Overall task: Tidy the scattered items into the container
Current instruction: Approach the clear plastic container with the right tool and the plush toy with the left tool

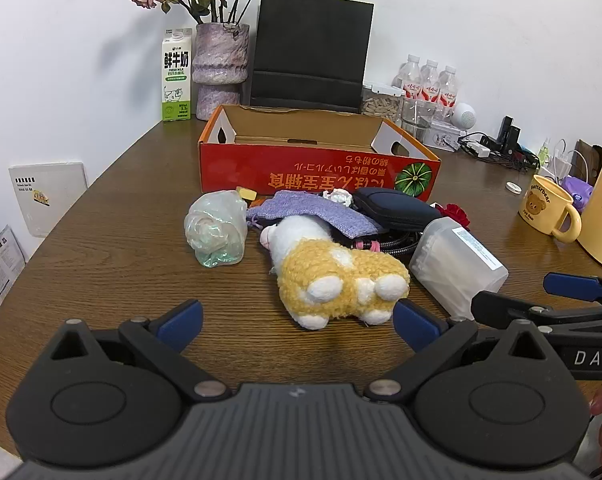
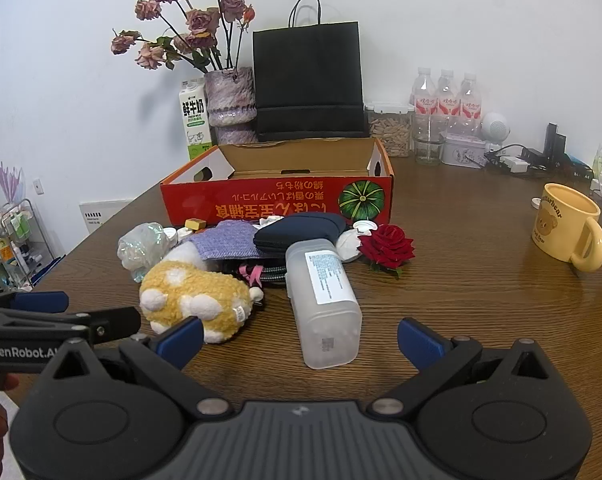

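I'm at a wooden table (image 1: 101, 240) pushed into a white-walled corner, and it looks like a lived-in home or small office room: a vase of dried roses (image 1: 220, 68), a milk carton (image 1: 176, 76), a black paper bag (image 1: 311, 48), water bottles (image 1: 429, 80), a bear mug (image 1: 547, 210), and chargers and cables (image 1: 497, 148) along the back edge.

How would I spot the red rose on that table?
Find the red box with the green pumpkin picture. In the pile before it, look to the pile's right end, beside the frosted plastic case. The rose is the only deep red bloom there.
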A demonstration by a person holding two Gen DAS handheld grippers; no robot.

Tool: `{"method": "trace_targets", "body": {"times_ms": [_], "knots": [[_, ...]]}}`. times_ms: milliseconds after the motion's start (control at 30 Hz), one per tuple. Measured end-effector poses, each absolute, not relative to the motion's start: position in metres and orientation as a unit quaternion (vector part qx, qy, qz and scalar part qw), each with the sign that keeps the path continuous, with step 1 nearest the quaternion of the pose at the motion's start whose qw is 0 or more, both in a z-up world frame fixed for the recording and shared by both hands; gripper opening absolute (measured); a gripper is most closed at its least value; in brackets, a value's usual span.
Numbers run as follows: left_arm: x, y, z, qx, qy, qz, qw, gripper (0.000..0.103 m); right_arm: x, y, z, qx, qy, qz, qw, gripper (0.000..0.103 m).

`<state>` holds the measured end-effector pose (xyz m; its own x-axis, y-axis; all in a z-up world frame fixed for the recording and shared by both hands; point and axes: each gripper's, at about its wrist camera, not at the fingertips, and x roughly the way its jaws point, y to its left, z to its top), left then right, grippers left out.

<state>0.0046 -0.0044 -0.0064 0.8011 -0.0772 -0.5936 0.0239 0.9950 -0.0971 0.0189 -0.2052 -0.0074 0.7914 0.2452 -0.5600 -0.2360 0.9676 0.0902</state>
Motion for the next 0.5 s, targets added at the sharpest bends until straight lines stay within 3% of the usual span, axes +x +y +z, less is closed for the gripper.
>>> {"method": "trace_targets", "body": {"times_ms": [500], "knots": [[0.0046,-0.0044,-0.0066,-0.042,0.313,-0.026,0.948,0.103,0.0185,-0.206,-0.0078,0.008,0.296,0.127,0.947,0.103]]}}
